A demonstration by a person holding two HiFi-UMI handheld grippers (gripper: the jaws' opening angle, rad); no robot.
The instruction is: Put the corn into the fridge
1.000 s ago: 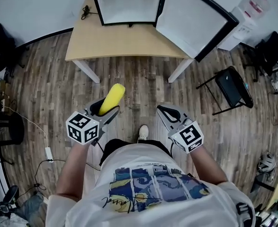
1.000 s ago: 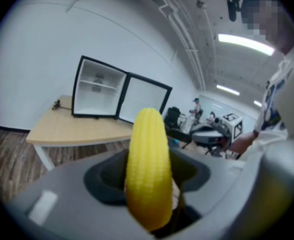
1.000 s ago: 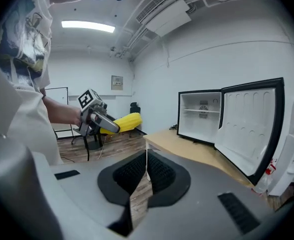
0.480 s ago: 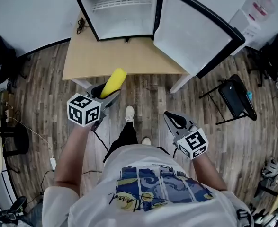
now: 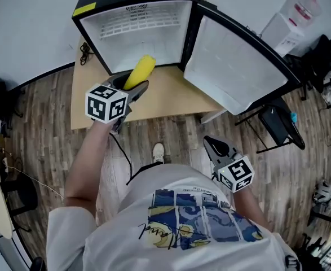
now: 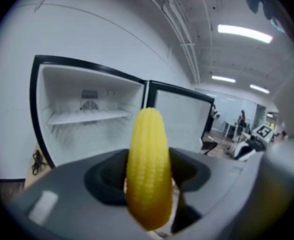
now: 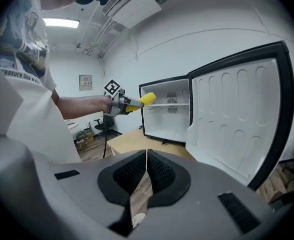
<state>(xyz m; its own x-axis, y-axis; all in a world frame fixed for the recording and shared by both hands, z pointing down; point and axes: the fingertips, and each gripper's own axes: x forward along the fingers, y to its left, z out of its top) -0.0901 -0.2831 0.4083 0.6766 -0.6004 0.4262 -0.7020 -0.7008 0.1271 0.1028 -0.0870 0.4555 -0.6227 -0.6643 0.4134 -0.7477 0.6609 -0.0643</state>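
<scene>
Left gripper [image 5: 130,88], clamped on the corn [image 5: 140,71], has reached the open fridge [image 5: 154,35]. Right gripper [image 5: 211,144] follows, closed and empty.

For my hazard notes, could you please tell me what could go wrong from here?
The corn juts beyond the left claw, gripped only near its base, so it may tilt or slip out. Its tip could knock the fridge shelf on the way in. The right claw, shut and empty, might bump the open door.
</scene>
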